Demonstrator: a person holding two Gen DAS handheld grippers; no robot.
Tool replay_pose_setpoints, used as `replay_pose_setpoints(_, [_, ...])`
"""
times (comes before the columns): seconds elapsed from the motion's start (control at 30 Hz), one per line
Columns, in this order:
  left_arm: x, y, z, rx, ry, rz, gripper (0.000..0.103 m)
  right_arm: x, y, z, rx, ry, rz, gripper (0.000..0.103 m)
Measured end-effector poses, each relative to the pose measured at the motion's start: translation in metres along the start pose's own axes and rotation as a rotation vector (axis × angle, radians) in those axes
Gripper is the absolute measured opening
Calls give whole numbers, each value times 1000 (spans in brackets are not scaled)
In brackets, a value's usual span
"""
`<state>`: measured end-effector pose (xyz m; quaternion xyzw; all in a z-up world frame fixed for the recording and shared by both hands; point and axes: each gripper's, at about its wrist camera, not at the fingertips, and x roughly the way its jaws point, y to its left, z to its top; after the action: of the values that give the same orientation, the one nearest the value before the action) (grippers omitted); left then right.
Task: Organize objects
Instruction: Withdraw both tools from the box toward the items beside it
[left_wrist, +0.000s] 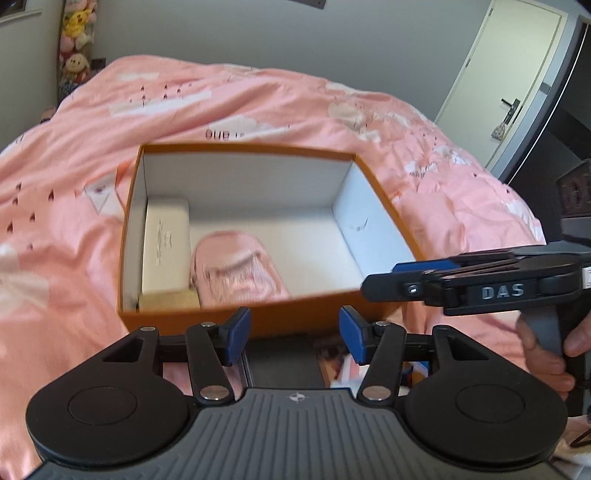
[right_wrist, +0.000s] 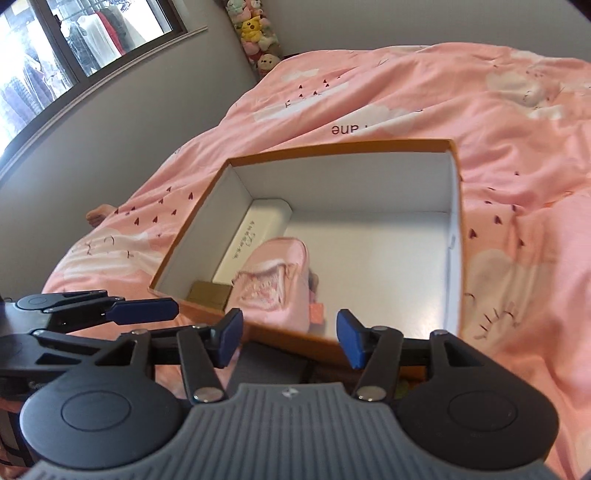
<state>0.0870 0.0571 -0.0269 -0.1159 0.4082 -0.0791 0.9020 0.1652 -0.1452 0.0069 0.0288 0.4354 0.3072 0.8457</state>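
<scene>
Left tongs (left_wrist: 293, 334): spread wide, nothing between the blue pads. Right tongs (right_wrist: 290, 339): likewise wide and empty. Both hang just short of the near wall of the box (left_wrist: 306, 319), side by side, the right pair seen edge-on at the right of the left view.

Box: orange outside, white inside, lid off, sitting on the bed (left_wrist: 74, 206) toward its near edge, on the pink quilt.

Contents: a white case (left_wrist: 164, 247) flat along the left wall; a pink pouch (left_wrist: 236, 267) beside it, apparently touching; a small tan block (left_wrist: 170, 300) in the near left corner. The right half of the floor is bare.

Below the tongs, between them and the box, a dark flat item (left_wrist: 284, 363) and some coloured bits lie at the bed's near edge — too blurred and hidden to name.

Step, as judged: between placements; several things already packed, neither hand loaded. Next move likely calls for dropping to the items under the tongs, closing on one, lifting clear of the near wall, and setting it in the free right half.
</scene>
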Motion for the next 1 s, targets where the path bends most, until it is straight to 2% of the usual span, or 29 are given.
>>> replay_pose_setpoints(0.1, [3,0,-10,-20,41,-32,63,-5,3,-13,-12,8,-31,65])
replay_pose_setpoints(0.3, [12,7,-27,-104,121,-107,69,0,12,-41,-92,46,-153,65])
replay_pose_setpoints(0.37, [17,10,-31,-137,144,-124,71,2,15,-49,-116,59,-159,64])
replay_pose_setpoints(0.5, [25,14,-38,-183,179,-133,73,5,15,-57,-120,85,-178,54])
replay_pose_setpoints(0.57, [29,14,-40,-194,193,-137,75,5,14,-57,-116,89,-195,51])
replay_pose_setpoints(0.63, [33,15,-43,-203,205,-141,79,2,12,-57,-112,80,-210,51])
replay_pose_setpoints(0.83, [52,19,-51,-259,270,-164,79,-2,9,-57,-103,65,-225,54])
replay_pose_setpoints(0.9, [55,20,-52,-271,278,-175,79,-1,8,-57,-99,71,-227,58])
replay_pose_setpoints(1.0, [58,19,-51,-276,281,-180,79,3,5,-58,-99,98,-251,58])
